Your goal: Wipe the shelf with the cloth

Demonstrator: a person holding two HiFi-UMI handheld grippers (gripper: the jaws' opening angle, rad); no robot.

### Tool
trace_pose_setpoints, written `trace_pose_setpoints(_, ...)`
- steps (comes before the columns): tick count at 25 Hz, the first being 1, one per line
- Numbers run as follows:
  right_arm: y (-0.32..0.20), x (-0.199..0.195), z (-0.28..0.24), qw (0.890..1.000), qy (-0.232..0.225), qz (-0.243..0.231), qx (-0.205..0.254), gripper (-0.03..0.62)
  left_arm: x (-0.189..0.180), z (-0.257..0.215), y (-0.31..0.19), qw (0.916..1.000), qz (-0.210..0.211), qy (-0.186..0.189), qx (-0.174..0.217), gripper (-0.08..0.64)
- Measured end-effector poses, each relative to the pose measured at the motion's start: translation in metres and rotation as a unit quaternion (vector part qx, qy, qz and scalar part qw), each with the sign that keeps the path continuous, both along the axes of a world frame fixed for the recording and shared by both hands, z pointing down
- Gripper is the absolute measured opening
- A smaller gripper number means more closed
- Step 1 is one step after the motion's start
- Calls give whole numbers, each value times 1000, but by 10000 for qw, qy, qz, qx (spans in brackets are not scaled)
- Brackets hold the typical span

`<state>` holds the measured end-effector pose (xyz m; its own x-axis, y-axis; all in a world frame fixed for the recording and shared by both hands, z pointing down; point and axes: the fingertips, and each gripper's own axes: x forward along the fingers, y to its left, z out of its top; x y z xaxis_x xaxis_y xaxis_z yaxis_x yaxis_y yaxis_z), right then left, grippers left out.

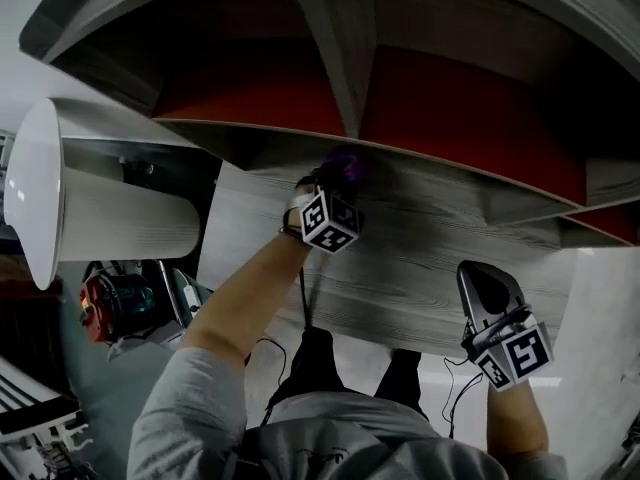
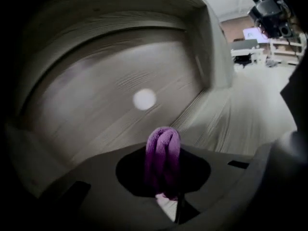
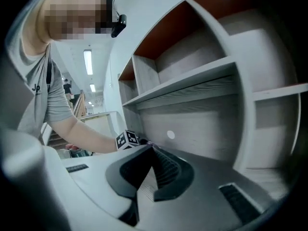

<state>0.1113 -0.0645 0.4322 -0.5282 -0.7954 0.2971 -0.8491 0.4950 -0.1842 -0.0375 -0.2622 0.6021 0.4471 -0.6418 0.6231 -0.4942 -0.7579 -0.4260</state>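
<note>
A purple cloth (image 2: 163,141) is bunched between the jaws of my left gripper (image 2: 164,170), which is shut on it. In the head view that left gripper (image 1: 335,183) presses the cloth (image 1: 345,167) against the grey wood-grain shelf (image 1: 420,258), close to the rear edge below the red-backed compartments. The shelf's back panel (image 2: 96,95) with a white round dot (image 2: 144,99) fills the left gripper view. My right gripper (image 1: 483,273) hovers over the shelf's front right part, jaws together and holding nothing. In the right gripper view, the right gripper (image 3: 153,150) points toward the left gripper's marker cube (image 3: 126,139).
A white round ribbed object (image 1: 70,213) stands left of the shelf unit. Below it, on the floor, lies a red and teal device (image 1: 112,303). Upright dividers (image 3: 243,105) split the shelf unit into compartments. Cables (image 1: 300,308) hang from the grippers near my body.
</note>
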Motion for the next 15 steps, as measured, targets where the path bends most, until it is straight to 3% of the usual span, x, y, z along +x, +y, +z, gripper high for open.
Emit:
trace_pose_setpoints(3, -21, -67, -8, 9989, 3, -470, 36, 21, -146, -10, -29, 9915, -1073, -654, 351, 74)
trace_pose_setpoints(6, -36, -122, -14, 9964, 55, -844, 52, 21, -219, 2, -37, 9801, -1332, -1330, 639, 74)
trace_pose_setpoints(10, -46, -159, -16, 9949, 82, -1003, 40, 21, -226, 22, -44, 9712, -781, -2015, 1005, 77)
trace_pose_setpoints(12, -47, -160, -16, 9952, 60, -972, 25, 21, -218, 31, -44, 9760, -783, -1896, 726, 74)
trace_pose_setpoints(15, -41, -137, -15, 9970, -48, -778, 15, 21, -185, 42, -31, 9849, -872, -1496, -73, 74)
